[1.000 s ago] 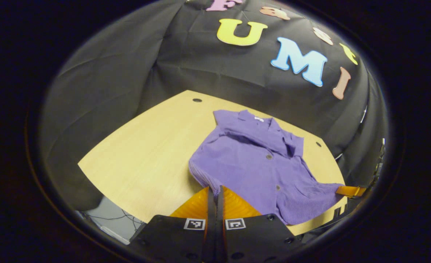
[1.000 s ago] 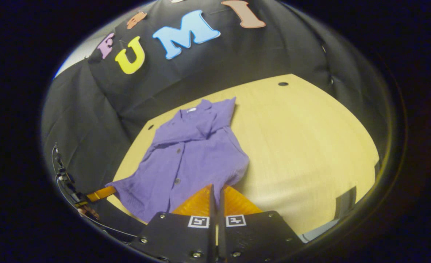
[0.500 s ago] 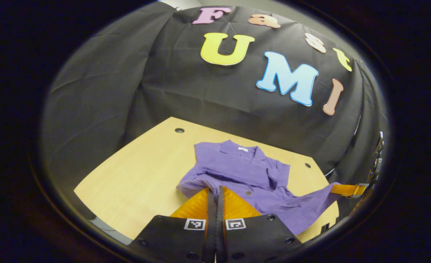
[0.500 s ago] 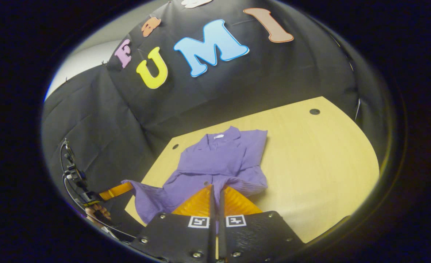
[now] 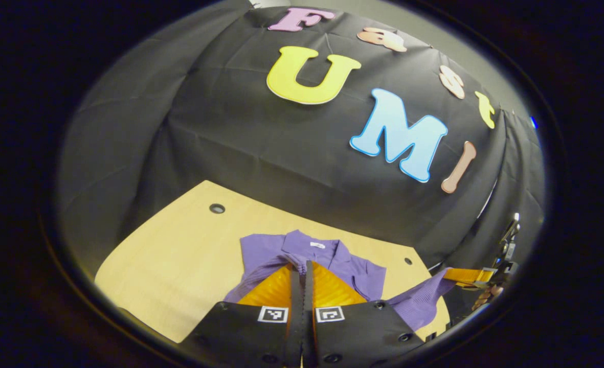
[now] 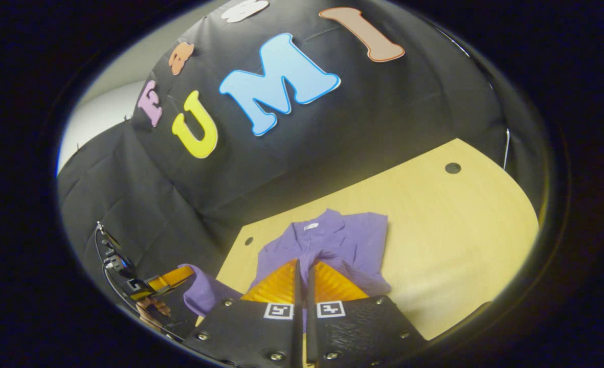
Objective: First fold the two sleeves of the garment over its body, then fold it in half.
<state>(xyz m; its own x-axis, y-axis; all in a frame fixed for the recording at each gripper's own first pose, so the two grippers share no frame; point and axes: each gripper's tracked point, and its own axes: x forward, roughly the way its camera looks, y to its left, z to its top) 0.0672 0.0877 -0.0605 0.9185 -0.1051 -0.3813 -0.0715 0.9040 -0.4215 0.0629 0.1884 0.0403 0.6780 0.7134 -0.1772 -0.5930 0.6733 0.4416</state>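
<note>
Just one purple shirt (image 5: 353, 268), one table (image 5: 179, 266), two clamped tongs (image 5: 302, 268).

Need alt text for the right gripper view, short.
The right gripper, fingers closed, pinches the hem of a purple shirt lying on a light wooden table. At lower left, the left gripper holds another corner.
</note>
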